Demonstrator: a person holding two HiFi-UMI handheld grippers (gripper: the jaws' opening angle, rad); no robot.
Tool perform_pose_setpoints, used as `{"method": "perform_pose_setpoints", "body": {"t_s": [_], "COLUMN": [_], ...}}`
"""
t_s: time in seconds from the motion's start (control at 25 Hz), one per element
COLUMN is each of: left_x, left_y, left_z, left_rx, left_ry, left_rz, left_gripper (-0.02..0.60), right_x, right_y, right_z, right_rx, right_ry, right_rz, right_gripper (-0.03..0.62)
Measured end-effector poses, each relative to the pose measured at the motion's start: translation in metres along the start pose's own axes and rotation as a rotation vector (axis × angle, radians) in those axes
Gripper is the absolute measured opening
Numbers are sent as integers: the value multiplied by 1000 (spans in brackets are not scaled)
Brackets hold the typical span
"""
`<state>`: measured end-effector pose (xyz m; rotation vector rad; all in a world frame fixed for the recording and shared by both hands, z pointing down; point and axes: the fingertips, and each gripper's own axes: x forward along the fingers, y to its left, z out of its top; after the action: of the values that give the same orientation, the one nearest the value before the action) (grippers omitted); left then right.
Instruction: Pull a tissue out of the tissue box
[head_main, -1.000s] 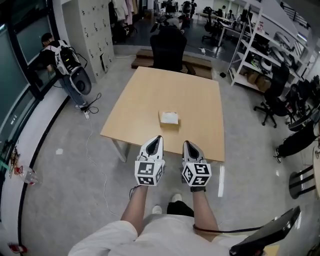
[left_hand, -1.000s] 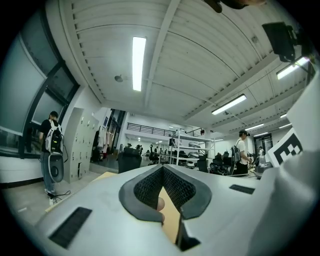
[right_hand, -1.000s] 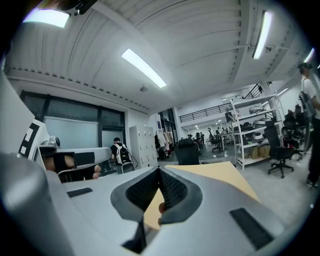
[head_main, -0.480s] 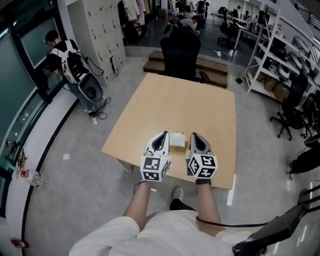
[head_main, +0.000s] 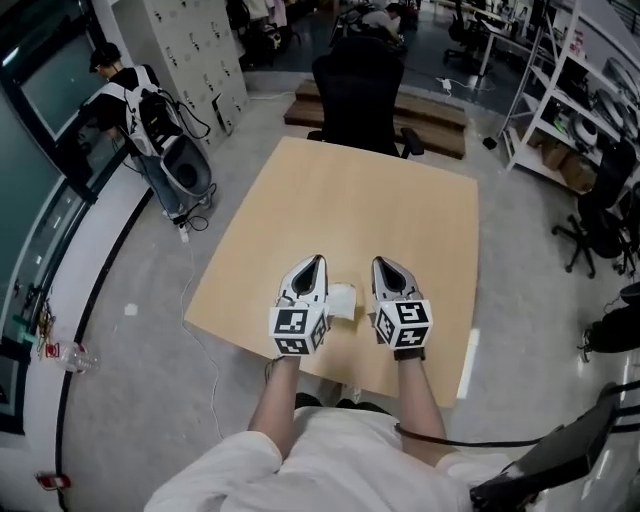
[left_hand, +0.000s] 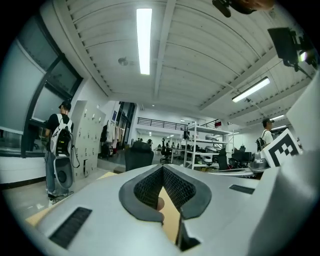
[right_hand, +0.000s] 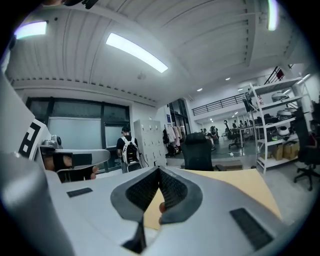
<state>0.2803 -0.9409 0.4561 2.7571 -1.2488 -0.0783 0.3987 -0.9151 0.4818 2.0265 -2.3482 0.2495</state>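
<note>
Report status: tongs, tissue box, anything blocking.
Left tongs shut, empty; right tongs shut, empty. Tissue box on table, between the two, not gripped. Nothing in the way.

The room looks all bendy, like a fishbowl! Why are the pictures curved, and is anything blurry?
Left gripper view: a wide lens curves the ceiling into a circle with black corners. Right gripper view: same round bending, and the light strip glares white. Head view: milder bending, shelves lean at the edge; nothing badly blurred.
</note>
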Motion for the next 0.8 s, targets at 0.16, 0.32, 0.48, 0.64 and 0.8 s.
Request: {"method": "perform_pose_setpoints", "body": {"t_s": [0.16,0.32,0.48,0.64,0.8], "left_x": [9,25,38,39,37], "left_y": [18,33,49,75,89], "left_z": [-29,-52,-72,-90,-111], "left_rx": [18,55,26,6,-8], "left_ry": [66,114,164,239,277], "left_rz": [7,17,28,40,35], "left_gripper": [-11,-11,-11,-11,-9], "right_x": [18,28,36,46,48], "right_y": [-1,-11,-27,-6,8], "right_z": [-29,-59,-86,-102,-114], "right_rx": [3,-38,-6,-38,-149], "right_ry": [71,150,224,319,396], "right_rz": [26,41,62,208,358], "right_gripper": [-6,-6,-6,-6,-6]}}
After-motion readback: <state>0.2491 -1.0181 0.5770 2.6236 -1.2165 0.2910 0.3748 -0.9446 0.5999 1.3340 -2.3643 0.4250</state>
